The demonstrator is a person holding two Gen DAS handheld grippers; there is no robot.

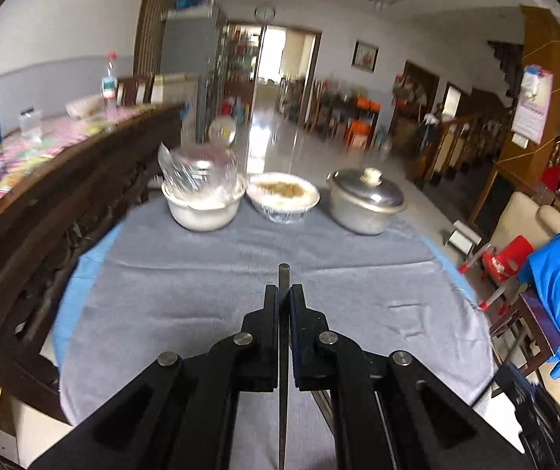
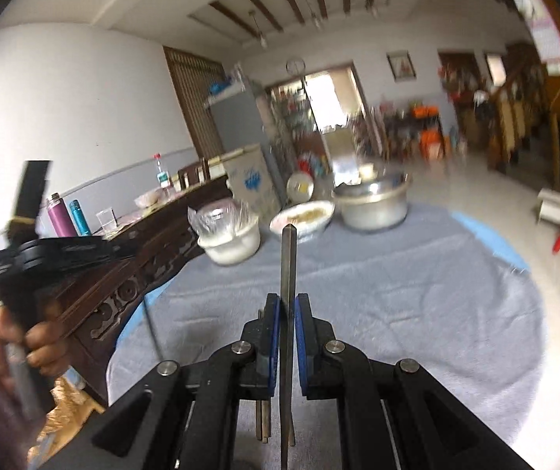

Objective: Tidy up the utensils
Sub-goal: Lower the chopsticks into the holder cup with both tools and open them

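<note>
- My left gripper, low in the centre of the left wrist view, has its black fingers pressed together on a thin dark flat utensil handle, whose squared tip pokes out just past the fingertips.
- My right gripper, low in the centre of the right wrist view, has its blue-padded fingers clamped on a long slim grey metal utensil; it stands up between them, its pointed end reaching the middle of the frame.
- Both utensils hang above a round table covered by a grey towel, with a blue cloth edge showing at the left of the frame.
- At the far side of the table, in the middle of the left wrist view, stand a white bowl holding a clear plastic bag, a patterned bowl of food under plastic wrap and a lidded aluminium pot, side by side.
- At the left edge of the right wrist view my left hand grips the black handle of its tool.
- A dark carved wooden bench runs along the left of the table; I cannot tell if it touches it.
- Two more thin sticks lie on the towel under my right gripper, blurred.
</note>
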